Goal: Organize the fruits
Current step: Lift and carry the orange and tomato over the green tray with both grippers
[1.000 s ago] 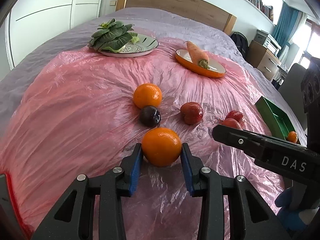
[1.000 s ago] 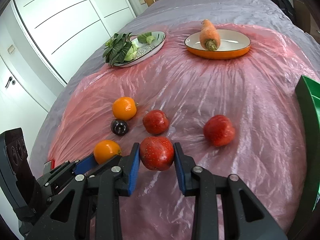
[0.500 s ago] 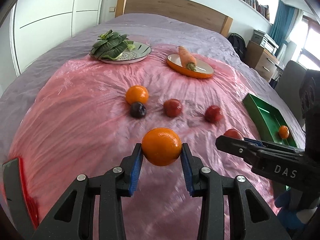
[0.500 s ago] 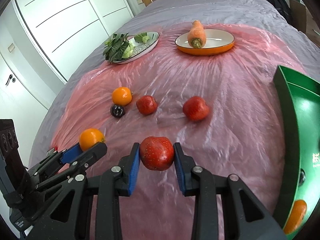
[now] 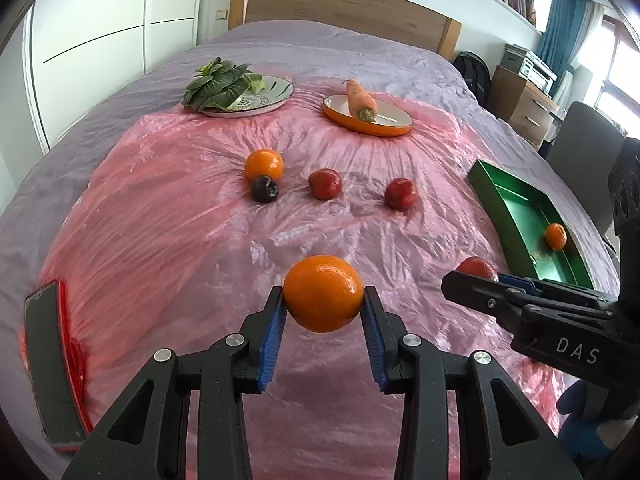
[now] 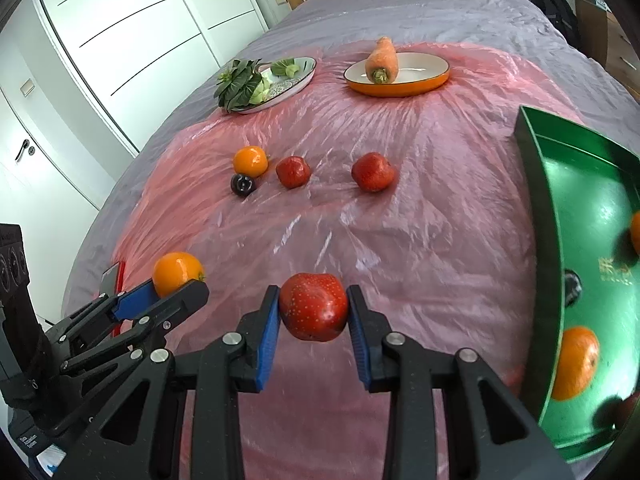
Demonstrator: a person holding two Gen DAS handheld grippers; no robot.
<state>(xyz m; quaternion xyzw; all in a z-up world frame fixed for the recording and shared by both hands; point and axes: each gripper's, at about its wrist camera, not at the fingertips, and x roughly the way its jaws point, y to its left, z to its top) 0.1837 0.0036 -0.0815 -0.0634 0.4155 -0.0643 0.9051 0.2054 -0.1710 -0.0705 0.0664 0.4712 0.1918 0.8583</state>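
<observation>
- A red-edged phone (image 5: 52,364) lies at the far left on the pink plastic sheet (image 5: 168,240).
- The left gripper (image 5: 323,312) clamps an orange (image 5: 323,293), lifted clear of the sheet.
- Beyond, a second orange (image 5: 264,164), a dark plum (image 5: 264,189) and two red fruits (image 5: 325,184) rest on the sheet.
- The right gripper (image 6: 313,312) grasps a red apple (image 6: 313,306) above the sheet.
- The green tray (image 6: 538,216) at the right holds an orange fruit (image 6: 576,362).

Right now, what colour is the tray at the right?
Green tray, shiny inside; the right wrist view shows it best.
</observation>
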